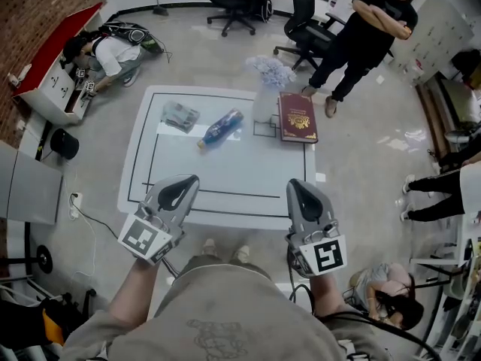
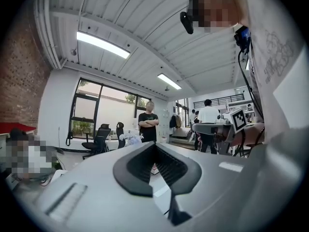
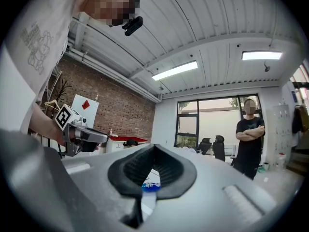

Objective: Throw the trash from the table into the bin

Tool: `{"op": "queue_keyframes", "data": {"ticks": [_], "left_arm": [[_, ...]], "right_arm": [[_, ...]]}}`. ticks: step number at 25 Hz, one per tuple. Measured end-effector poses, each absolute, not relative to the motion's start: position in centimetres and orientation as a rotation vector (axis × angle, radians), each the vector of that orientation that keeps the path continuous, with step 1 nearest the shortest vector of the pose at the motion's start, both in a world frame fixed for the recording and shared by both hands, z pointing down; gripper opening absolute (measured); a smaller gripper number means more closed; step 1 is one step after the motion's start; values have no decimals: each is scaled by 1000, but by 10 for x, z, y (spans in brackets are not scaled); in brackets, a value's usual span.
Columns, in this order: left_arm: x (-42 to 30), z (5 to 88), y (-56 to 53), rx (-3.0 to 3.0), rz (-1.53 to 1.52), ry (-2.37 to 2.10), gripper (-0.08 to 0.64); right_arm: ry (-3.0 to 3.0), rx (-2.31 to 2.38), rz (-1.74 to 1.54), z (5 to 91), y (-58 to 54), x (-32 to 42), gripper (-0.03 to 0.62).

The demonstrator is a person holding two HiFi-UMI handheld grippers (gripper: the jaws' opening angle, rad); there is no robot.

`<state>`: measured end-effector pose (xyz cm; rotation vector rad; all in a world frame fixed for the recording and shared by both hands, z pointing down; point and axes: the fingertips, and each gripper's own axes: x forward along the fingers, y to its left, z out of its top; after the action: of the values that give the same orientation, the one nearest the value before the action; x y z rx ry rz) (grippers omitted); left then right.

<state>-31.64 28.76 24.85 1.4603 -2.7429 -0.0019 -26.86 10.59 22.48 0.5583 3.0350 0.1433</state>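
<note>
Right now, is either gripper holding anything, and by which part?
Nothing. The left gripper and right gripper both have their jaws shut and empty; the bottle and crumpled wrapper lie untouched on the table.

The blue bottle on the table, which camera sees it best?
The head view: the whole blue bottle lies on the white table. The right gripper view catches only a blue sliver, probably it. The left gripper view shows none of it.

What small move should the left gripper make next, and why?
Probably open the left gripper and reach forward toward the crumpled wrapper. Its jaws are shut and empty at the near edge of the table, and the wrapper lies untouched at the far left, with the blue bottle beside it.
</note>
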Motion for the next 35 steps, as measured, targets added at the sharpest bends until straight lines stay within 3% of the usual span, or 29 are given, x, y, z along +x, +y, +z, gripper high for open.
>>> {"op": "queue_keyframes", "data": {"ticks": [21, 28, 35], "left_arm": [[-370, 268, 296, 1353, -4, -2792, 0], [-408, 290, 285, 1370, -27, -2769, 0], [-449, 325, 276, 1375, -25, -2720, 0]], "right_arm": [[3083, 695, 333, 234, 107, -337, 9], [3077, 845, 498, 245, 120, -389, 73], [3021, 1168, 889, 289, 154, -441, 201]]}}
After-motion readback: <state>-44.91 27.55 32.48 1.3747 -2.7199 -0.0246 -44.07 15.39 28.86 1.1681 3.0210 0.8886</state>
